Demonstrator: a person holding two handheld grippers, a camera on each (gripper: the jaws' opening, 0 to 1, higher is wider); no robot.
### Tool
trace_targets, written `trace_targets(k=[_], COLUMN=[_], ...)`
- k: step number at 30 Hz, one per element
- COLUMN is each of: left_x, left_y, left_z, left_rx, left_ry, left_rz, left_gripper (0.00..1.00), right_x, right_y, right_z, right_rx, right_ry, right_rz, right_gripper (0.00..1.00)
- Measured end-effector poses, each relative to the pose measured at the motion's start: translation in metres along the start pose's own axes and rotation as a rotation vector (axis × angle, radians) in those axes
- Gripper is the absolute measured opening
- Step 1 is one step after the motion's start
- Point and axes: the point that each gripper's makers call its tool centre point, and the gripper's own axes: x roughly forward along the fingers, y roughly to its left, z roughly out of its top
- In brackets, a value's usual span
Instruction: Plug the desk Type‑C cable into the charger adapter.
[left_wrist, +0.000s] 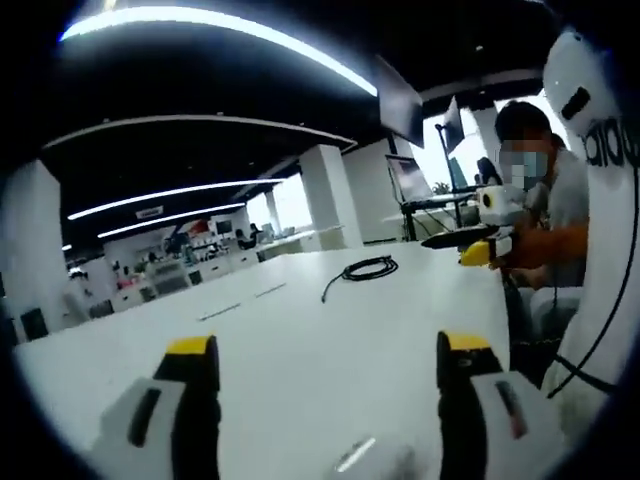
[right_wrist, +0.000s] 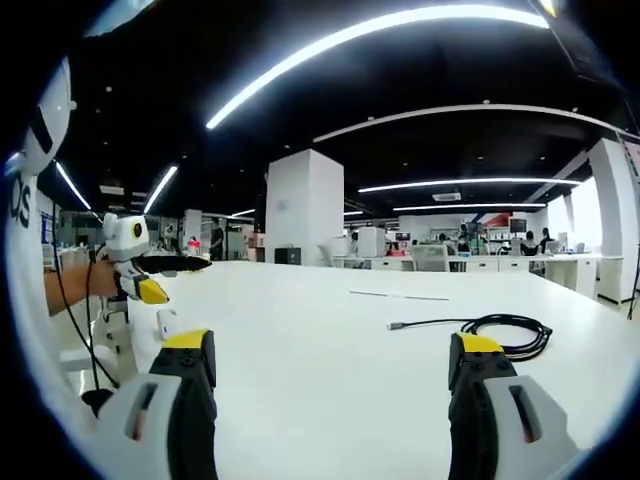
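**A:** Both claws first: the left gripper (left_wrist: 325, 375) has its yellow-tipped jaws spread wide with nothing between them, and same deal for the right gripper (right_wrist: 330, 375), jaws apart over bare table. So nothing's picked up yet, I'd say this is the very start.

**B:** Yeah. Where's the cable though?

**A:** The black Type-C cable (left_wrist: 366, 267) sits coiled on the white desk (left_wrist: 300, 330), well ahead of the left gripper, one loose end trailing out toward it. From the right gripper view the coil (right_wrist: 512, 331) is just past the right jaw, the plug end (right_wrist: 397, 326) lying straight and free, probably left that way so it's easy to pinch.

**B:** And the charger adapter?

**A:** Can't pick it out for sure. There's a small white thing (right_wrist: 167, 323) near the desk edge, too tiny to call.
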Motion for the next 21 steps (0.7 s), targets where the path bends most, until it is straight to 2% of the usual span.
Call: trace_targets(k=[2, 5, 6, 9, 14, 21], left_x=[0.0, 0.002, 0.001, 0.0, -0.006, -0.01], left_y=[-0.005, -0.009, -0.007, -0.005, 0.002, 0.003], left_z=[0.002, 0.002, 0.0, 0.001, 0.006, 0.011], left_rx=[-0.002, -0.034, -0.041, -0.066, -0.105, -0.092], left_ry=[-0.02, -0.031, -0.015, -0.031, -0.084, -0.112], left_rz=[0.014, 0.03, 0.051, 0.072, 0.113, 0.132], left_gripper=[0.98, 1.0, 1.0, 1.0, 1.0, 1.0], right_x=[0.0, 0.0, 0.0, -0.001, -0.002, -0.002], right_y=[-0.001, -0.001, 0.0, 0.001, 0.0, -0.001], right_z=[0.001, 0.002, 0.002, 0.002, 0.002, 0.001], right_rx=[0.002, 0.002, 0.001, -0.004, -0.002, -0.005], right_ry=[-0.003, -0.006, -0.004, -0.003, -0.006, -0.003], right_rz=[-0.002, -0.003, -0.001, 0.0, -0.006, -0.012], right_gripper=[0.98, 0.98, 0.98, 0.98, 0.98, 0.98])
